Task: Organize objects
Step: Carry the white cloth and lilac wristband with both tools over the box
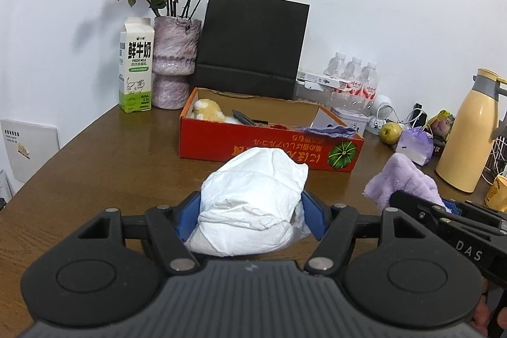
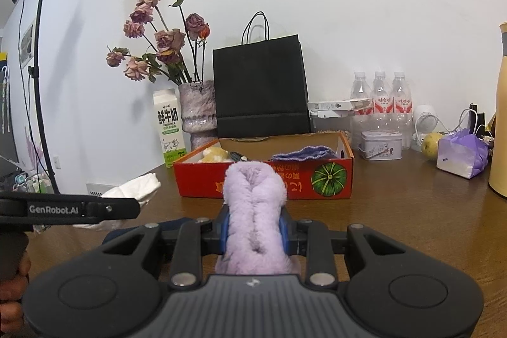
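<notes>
Where each view meets its lower edge, the left hand-held gripper is clamped on a crumpled white tissue wad, and the right hand-held gripper is clamped on a lilac plush cloth. Beyond both, at frame centre on the brown tabletop, stands an open red cardboard box. Behind it, against the wall, a black paper bag stands upright.

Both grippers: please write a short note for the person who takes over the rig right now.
Left gripper: shut on the white tissue pack, held above the table.
Right gripper: shut on the purple plush cloth.
Red box: open, just ahead of both; already holds a yellow plush toy, a brush and a purple knit cloth.
Left: probably put both held items into the box.
</notes>
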A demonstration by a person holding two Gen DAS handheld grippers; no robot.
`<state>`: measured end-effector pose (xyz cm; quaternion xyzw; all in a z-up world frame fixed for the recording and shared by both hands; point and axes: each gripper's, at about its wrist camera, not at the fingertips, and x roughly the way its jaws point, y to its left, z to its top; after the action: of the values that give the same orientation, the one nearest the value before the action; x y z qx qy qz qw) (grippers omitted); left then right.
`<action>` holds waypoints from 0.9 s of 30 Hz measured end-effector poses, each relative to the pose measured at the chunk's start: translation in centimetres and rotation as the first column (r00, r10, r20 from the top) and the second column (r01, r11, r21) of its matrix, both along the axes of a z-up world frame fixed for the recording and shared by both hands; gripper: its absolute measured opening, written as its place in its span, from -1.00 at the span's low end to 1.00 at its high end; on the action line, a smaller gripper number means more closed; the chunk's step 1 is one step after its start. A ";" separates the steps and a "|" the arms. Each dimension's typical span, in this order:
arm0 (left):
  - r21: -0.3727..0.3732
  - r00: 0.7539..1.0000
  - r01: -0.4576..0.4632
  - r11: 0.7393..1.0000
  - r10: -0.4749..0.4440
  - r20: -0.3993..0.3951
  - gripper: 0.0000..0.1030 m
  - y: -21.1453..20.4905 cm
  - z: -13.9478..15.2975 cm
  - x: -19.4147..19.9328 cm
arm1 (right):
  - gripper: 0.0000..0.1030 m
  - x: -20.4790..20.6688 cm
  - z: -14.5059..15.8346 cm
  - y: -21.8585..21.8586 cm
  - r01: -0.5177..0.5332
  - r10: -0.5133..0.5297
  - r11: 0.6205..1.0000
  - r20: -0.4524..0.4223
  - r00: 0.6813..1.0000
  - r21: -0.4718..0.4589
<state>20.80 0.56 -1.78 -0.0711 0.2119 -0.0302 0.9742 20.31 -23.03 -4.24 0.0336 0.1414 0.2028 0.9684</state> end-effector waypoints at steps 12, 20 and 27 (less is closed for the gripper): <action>0.009 1.000 0.003 1.000 -0.003 0.028 0.34 -1.5 2.2 2.4 | -0.46 2.4 2.2 0.9 0.007 -0.007 1.000 0.039 0.999 -0.014; -0.005 0.999 -0.026 1.000 0.026 0.039 0.36 -1.8 3.0 5.3 | -0.46 4.9 3.0 1.8 0.005 -0.004 1.000 0.047 0.999 -0.024; -0.019 0.998 -0.041 0.999 0.042 0.055 0.34 -1.7 3.3 7.5 | -0.46 7.3 3.2 2.5 0.003 -0.002 1.000 0.035 0.999 -0.027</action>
<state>28.29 -1.13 1.54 -0.0835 0.1832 -0.0139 0.9794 27.58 -20.55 -1.02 0.0172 0.1269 0.2003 0.9713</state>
